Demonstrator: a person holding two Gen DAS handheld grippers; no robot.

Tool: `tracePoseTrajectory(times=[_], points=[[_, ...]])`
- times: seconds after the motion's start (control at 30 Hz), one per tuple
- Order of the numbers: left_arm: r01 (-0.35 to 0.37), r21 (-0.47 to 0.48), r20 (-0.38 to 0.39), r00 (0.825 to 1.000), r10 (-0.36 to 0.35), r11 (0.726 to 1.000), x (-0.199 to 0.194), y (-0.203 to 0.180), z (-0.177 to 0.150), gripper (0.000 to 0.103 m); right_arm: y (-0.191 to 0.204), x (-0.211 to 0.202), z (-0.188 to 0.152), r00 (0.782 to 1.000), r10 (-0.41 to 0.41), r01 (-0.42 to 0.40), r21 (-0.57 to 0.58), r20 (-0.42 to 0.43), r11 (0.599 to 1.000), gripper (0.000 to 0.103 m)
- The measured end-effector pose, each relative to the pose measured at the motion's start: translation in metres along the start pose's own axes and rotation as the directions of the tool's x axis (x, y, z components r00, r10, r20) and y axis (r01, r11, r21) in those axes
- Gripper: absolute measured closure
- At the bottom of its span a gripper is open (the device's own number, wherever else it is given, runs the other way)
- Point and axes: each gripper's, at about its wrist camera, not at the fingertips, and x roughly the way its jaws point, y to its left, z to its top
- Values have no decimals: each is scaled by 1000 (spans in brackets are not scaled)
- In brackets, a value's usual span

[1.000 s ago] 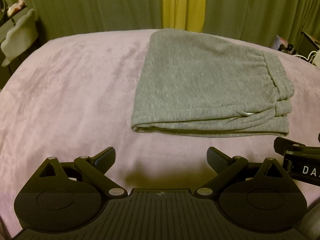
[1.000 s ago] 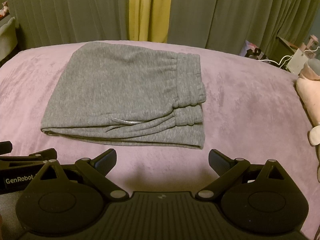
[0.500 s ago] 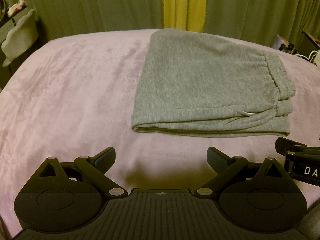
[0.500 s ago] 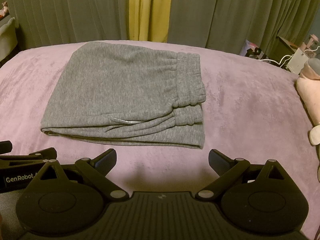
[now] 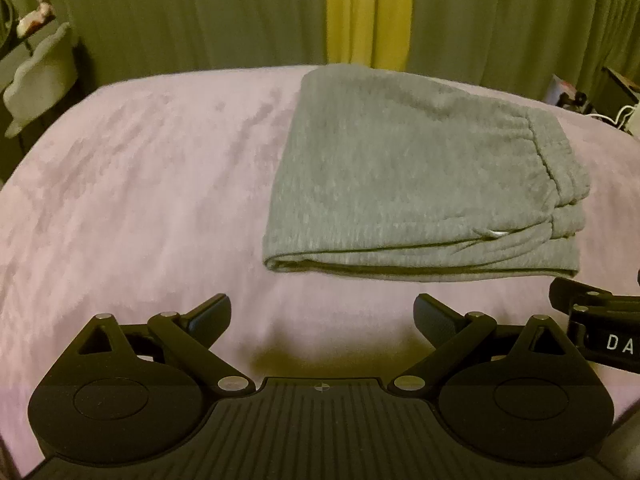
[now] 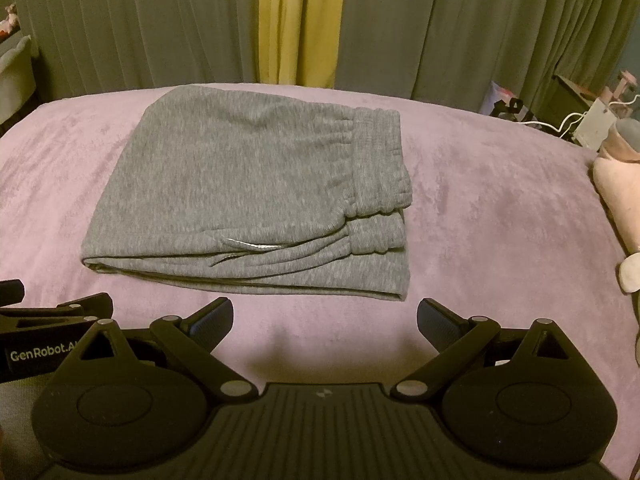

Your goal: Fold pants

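Grey sweatpants [image 5: 420, 184] [image 6: 256, 196] lie folded into a compact rectangle on a pink plush blanket [image 5: 140, 200] [image 6: 500, 200], waistband stacked at the right end, fold edge toward me. My left gripper [image 5: 322, 316] hovers open above the blanket, short of the bundle's near left corner, holding nothing. My right gripper [image 6: 325, 316] is open too, just in front of the bundle's near edge, apart from the cloth. The right gripper's side shows at the right edge of the left wrist view, and the left gripper's side at the left edge of the right wrist view.
Green and yellow curtains [image 6: 300, 20] hang behind the bed. A pink plush toy [image 6: 618, 200] lies at the blanket's right edge, with cables and small devices [image 6: 592, 124] beyond it. A pale chair [image 5: 40, 76] stands far left. Bare blanket stretches left of the pants.
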Motion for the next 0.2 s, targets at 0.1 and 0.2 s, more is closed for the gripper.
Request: tracePoseTrajectory(times=[0.1,0.2], points=[[2,2,3,1000,-2,1000,0,0,0,2,-1,0,1,1000,0,0,-1,-1,1000,4],[0,1,-7,1000,0,1000,2,0,1,2,-2,1,1,1000,3,-3,3,-3,1000,4]])
